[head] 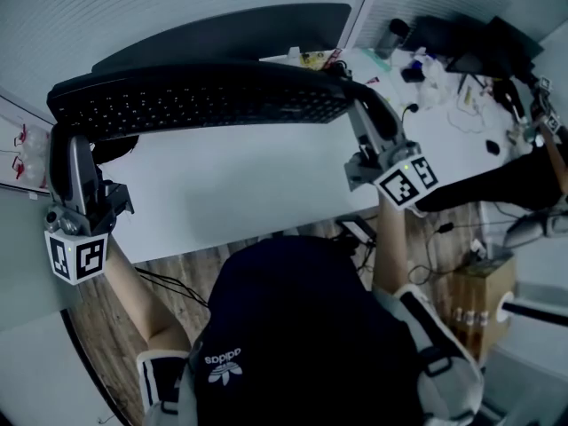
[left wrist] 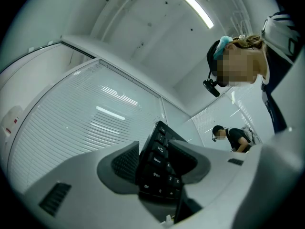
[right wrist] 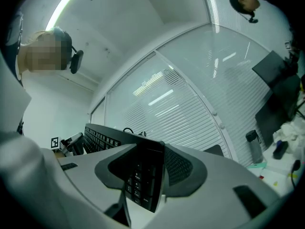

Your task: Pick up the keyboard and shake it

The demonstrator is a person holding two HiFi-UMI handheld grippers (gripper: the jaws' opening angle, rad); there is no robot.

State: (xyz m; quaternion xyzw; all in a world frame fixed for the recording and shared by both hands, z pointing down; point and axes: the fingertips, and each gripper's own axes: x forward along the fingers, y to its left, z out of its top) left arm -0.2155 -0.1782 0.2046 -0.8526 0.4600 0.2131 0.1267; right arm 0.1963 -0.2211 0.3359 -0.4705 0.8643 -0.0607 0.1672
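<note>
A black keyboard point(head: 204, 100) hangs in the air above the white desk point(head: 231, 189), held level by both ends. My left gripper point(head: 64, 136) is shut on its left end, and my right gripper point(head: 359, 91) is shut on its right end. In the left gripper view the keyboard point(left wrist: 159, 166) stands on edge between the two grey pads, keys facing right. In the right gripper view the keyboard point(right wrist: 143, 175) is clamped between the pads and runs off to the left, keys visible.
A dark monitor point(head: 222, 29) lies behind the keyboard on the desk. Clutter, cables and bottles point(head: 444, 69) cover the desk's right part. A cardboard box point(head: 484, 291) stands on the floor at right. Another person point(left wrist: 233, 137) stands in the background.
</note>
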